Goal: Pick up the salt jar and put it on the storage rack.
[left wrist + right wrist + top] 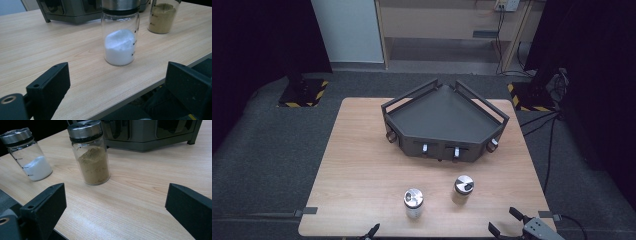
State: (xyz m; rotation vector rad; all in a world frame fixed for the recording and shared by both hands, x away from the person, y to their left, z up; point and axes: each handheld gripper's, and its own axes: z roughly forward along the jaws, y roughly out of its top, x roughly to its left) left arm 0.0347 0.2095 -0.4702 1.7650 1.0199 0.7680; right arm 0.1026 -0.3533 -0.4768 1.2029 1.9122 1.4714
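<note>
From the high view, the right gripper (507,222) sits at the near edge of the surface (362,165) with its jaws spread and nothing in them, and the left gripper (372,232) just peeks in at that edge. Two jars stand a little ahead of them, and the dark corner rack (444,120) waits farther back, bare on top. In the left gripper view, the jaws are spread wide and the white powder jar (121,42) stands ahead between them, not touched (the brown one is farther off). In the right gripper view, the jaws are spread too, and the brown spice jar (91,157) stands ahead, nearer the left jaw. I think nothing is done yet: both jars must be grabbed and probably put on the rack.
</note>
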